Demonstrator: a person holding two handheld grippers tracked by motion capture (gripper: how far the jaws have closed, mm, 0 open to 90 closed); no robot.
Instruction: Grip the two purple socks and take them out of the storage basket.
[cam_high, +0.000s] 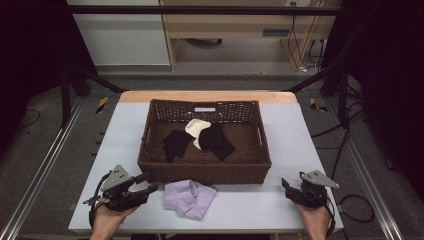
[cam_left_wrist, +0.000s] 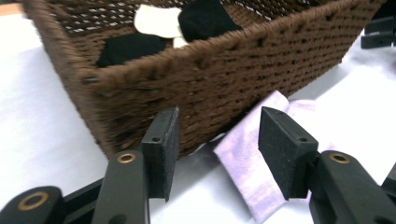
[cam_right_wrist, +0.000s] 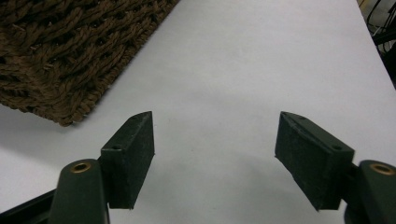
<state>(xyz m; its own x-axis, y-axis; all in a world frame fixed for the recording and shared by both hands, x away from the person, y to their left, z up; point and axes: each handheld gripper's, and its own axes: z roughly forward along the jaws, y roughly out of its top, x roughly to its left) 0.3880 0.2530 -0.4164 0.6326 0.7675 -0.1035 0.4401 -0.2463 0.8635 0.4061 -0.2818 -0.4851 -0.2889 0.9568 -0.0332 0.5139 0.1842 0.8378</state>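
In front of basket (cam_high: 205, 170): left gripper (cam_left_wrist: 218, 140) jaws wide, empty, near lilac cloth (cam_high: 190, 198). Risk: pads catch wicker wall or pinch one layer only, cloth slips. Right gripper (cam_right_wrist: 215, 149) wide, empty.

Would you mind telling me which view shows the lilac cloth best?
The high view: the whole lilac cloth lies crumpled on the table, in front of the basket. The left gripper view shows one end of it close up, beyond open tongs. The right gripper view shows table and a basket corner.
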